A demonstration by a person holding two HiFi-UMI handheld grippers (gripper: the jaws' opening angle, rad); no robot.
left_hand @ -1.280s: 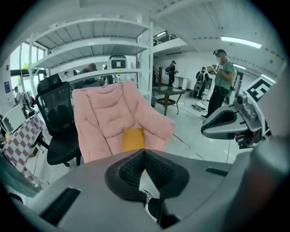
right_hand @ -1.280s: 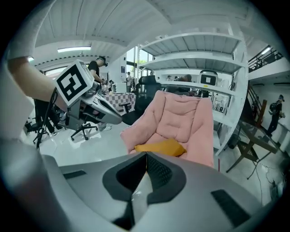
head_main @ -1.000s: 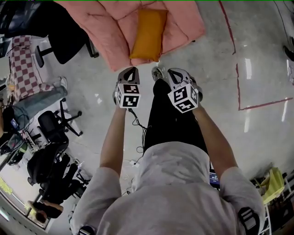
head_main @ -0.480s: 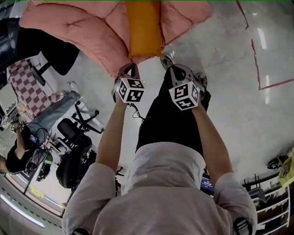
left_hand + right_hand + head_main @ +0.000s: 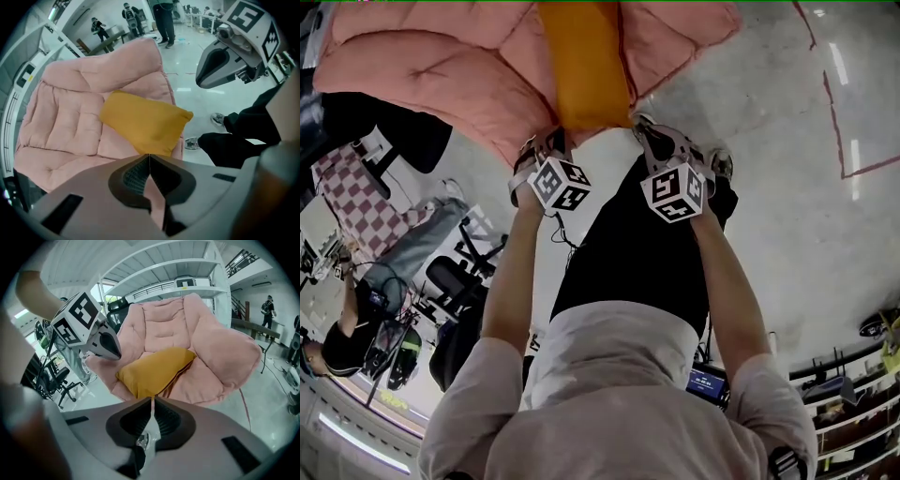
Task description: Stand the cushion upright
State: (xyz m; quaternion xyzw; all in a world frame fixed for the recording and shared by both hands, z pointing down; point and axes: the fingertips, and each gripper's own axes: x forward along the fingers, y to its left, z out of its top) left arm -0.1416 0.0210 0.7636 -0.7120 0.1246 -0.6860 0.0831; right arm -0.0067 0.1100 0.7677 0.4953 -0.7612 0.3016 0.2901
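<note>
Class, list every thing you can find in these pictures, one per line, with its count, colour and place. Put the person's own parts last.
cushion: one, orange-yellow, lying flat on the seat of the padded chair
padded chair: one, pink, on the floor ahead of the person
checked cloth: one, red and white, far left in the head view
office chairs: at least two, black, left of the person
floor tape: red lines, on the grey floor to the right
bystanders: several, dark clothes, far back in the hall
trousers: one pair, black, on the person
top: one, light grey, on the person
left gripper: one, grey, jaws together and empty, pointing at the cushion's near end
right gripper: one, grey, jaws together and empty, pointing at the same end
</note>
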